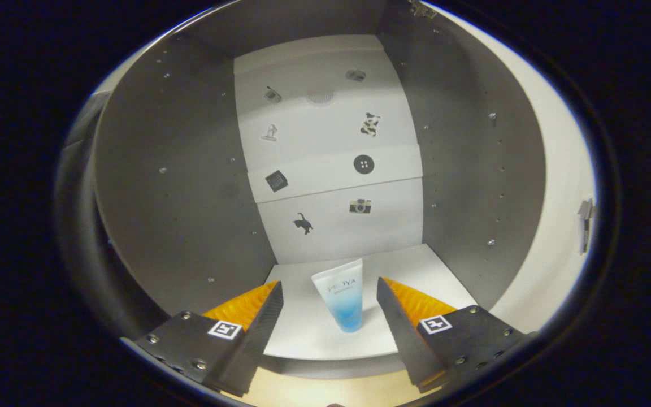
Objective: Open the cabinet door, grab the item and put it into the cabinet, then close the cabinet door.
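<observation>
The gripper [330, 297] stands wide open and holds nothing; its two fingers reach toward the cabinet from just outside its front edge. Between the fingertips, touching neither, a small tube [341, 295] stands upright on its cap on the white shelf [308, 339] inside the cabinet [178, 186]. The tube is white above and blue below. Grey side walls rise on either side of it. Behind it the white back panel [331, 147] carries several small stickers, among them a cat [303, 224], a camera [360, 206] and a round button [363, 164].

Stickered white back panel [331, 152], grey sides
</observation>
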The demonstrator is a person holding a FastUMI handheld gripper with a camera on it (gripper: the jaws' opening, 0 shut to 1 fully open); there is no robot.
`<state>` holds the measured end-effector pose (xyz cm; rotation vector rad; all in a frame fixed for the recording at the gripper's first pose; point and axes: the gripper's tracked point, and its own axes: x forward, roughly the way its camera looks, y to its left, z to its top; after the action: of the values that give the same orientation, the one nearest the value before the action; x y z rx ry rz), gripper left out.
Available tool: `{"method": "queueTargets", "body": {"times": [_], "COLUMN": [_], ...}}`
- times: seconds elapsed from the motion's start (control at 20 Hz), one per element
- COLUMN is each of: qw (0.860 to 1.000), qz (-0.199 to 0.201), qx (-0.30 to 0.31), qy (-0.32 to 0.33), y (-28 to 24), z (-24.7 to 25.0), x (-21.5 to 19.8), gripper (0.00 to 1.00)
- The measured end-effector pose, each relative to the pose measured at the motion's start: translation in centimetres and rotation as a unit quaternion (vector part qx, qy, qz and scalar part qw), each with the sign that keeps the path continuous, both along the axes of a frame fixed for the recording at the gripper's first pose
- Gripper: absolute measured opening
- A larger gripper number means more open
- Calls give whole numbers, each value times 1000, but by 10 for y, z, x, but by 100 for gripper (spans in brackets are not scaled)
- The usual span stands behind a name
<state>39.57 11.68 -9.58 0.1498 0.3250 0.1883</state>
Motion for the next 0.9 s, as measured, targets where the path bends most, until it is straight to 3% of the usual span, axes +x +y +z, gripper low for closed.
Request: {"method": "queueTargets", "body": {"times": [0.25,0.45,0.65,0.9], "qw": [998,998,997,995], "qz": [0,-8,-29,-84], "qx": [-39,-29,-40,-22], "qy": [-44,-51,-58,-41], "y": [-11,-19,-45,-98], "z": [19,31,44,52], "x": [-70,-139,-214,-304], "gripper": [99,99,98,98]}}
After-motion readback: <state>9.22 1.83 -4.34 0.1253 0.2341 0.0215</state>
